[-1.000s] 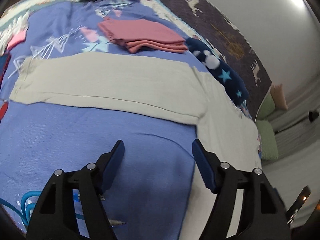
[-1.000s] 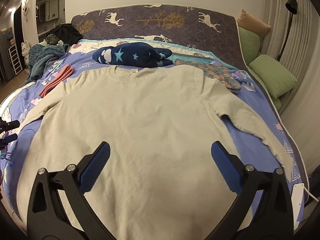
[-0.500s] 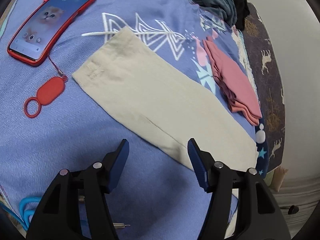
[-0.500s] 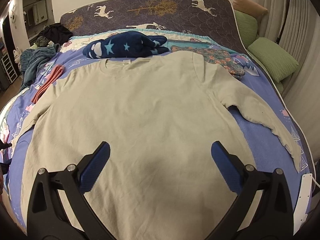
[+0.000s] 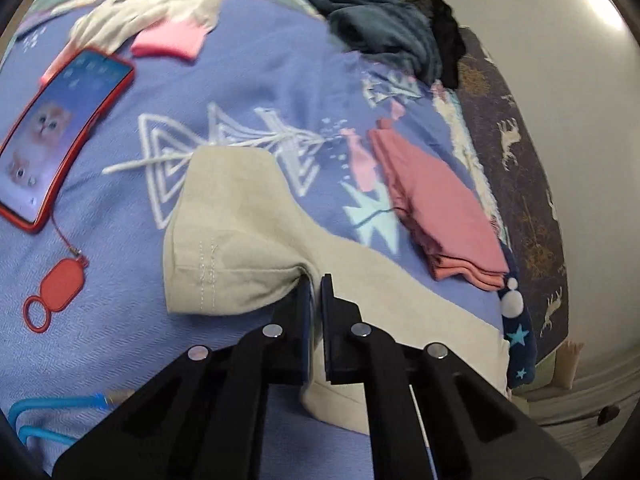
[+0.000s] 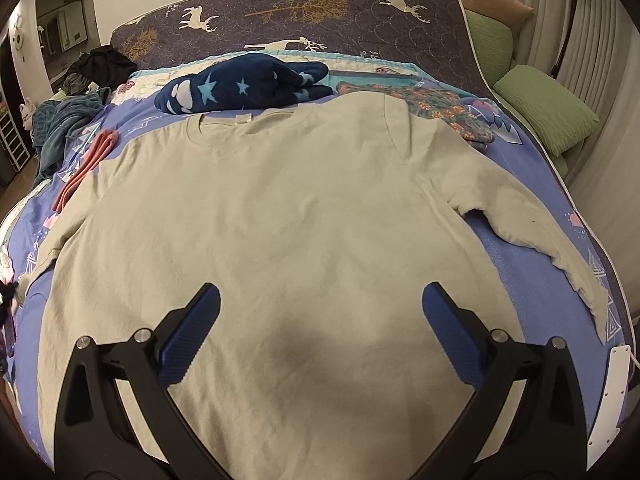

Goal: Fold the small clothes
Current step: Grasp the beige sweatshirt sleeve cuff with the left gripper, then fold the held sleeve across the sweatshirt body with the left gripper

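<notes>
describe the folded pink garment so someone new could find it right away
Start at the blue patterned bedspread in the left wrist view and follow the beige sleeve toward the dark deer-print headboard. Just beyond the sleeve lies the folded pink garment. It is the only neatly stacked piece; the nearby dark teal clothes are a rumpled heap.

Beige long-sleeved shirt lies flat, front up; one sleeve cuff bunched, pinched between closed left fingers.

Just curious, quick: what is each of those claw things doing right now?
Left gripper: shut on the beige shirt's sleeve.
Right gripper: open, holding nothing, above the shirt.
</notes>
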The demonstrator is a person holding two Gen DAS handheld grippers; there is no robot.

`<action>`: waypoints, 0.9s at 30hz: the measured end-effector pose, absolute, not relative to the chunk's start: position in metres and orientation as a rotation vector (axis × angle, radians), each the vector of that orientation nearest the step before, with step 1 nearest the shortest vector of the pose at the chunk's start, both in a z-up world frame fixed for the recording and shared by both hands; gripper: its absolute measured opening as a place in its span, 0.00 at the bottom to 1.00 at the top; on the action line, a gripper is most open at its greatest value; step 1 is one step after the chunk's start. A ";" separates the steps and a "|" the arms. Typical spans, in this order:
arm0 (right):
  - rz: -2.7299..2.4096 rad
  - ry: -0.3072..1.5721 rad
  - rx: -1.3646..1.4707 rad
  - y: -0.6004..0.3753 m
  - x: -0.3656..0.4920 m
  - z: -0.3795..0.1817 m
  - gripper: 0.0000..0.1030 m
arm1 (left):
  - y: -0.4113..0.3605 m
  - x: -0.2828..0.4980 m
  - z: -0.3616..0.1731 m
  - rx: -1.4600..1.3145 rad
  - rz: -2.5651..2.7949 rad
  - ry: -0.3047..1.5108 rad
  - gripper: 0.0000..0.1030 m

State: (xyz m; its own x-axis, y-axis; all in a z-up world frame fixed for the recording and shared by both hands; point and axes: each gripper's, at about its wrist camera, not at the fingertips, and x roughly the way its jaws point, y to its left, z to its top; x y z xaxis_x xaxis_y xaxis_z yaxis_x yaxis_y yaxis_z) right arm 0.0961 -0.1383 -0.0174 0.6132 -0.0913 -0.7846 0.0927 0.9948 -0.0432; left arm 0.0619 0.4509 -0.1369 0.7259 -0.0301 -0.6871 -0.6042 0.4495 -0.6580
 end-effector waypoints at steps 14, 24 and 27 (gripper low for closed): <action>-0.143 0.877 0.082 -0.177 0.086 -0.013 0.98 | 0.203 0.149 -0.017 -0.540 -0.136 0.699 0.04; -0.163 0.875 0.121 -0.211 0.073 -0.013 0.98 | 0.096 0.137 -0.043 -0.357 -0.245 0.775 0.04; -0.122 0.884 0.128 -0.209 0.078 -0.015 0.98 | 0.082 0.133 -0.041 -0.316 -0.292 0.786 0.04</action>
State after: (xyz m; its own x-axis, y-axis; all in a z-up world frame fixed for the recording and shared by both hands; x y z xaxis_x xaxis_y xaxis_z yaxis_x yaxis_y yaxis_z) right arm 0.0777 -0.2087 -0.0145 0.6285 -0.0530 -0.7760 0.1589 0.9854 0.0614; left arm 0.1327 0.0821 -0.0413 0.6714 -0.3707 -0.6417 0.1386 0.9134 -0.3827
